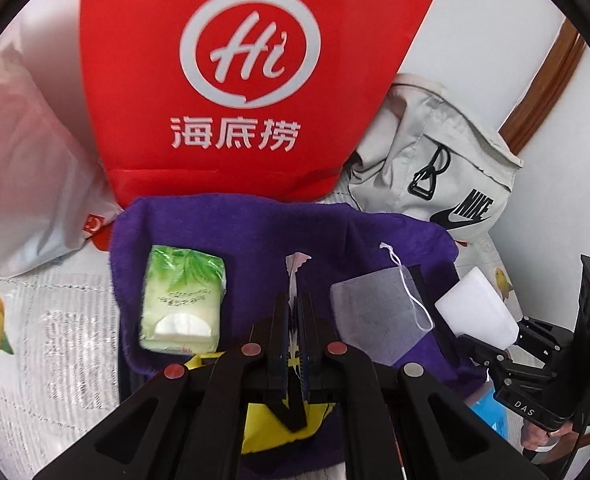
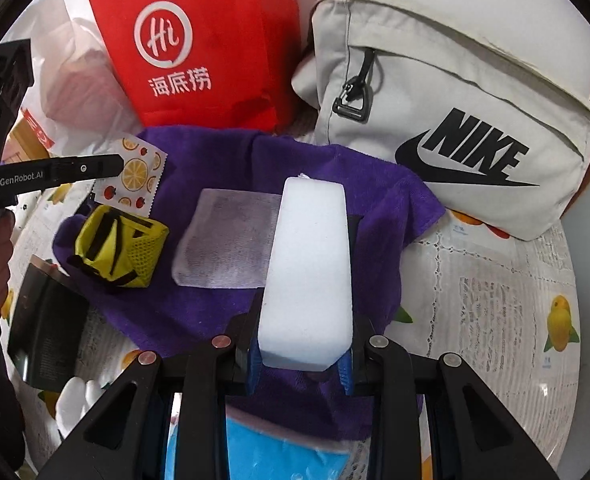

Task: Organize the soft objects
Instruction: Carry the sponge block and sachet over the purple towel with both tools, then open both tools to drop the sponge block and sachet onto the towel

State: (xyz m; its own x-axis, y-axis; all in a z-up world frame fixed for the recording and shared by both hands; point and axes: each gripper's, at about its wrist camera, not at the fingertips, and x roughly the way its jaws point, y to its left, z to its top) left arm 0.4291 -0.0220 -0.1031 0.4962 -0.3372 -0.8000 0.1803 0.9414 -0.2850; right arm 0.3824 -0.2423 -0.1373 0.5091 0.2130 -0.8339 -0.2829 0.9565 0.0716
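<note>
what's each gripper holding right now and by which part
The right hand-held gripper clamps a white sponge block at its near end. The left hand-held gripper pinches a fruit-print packet by one edge.

My left gripper (image 1: 293,312) has its jaws pinched nearly together on a thin packet; my right gripper (image 2: 305,276) clamps a white block.

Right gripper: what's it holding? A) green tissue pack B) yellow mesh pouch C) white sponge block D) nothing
C. In the right wrist view the right gripper is shut on the white sponge block, clamped between both fingers above the purple towel; the green tissue pack lies free on the towel in the left wrist view.
</note>
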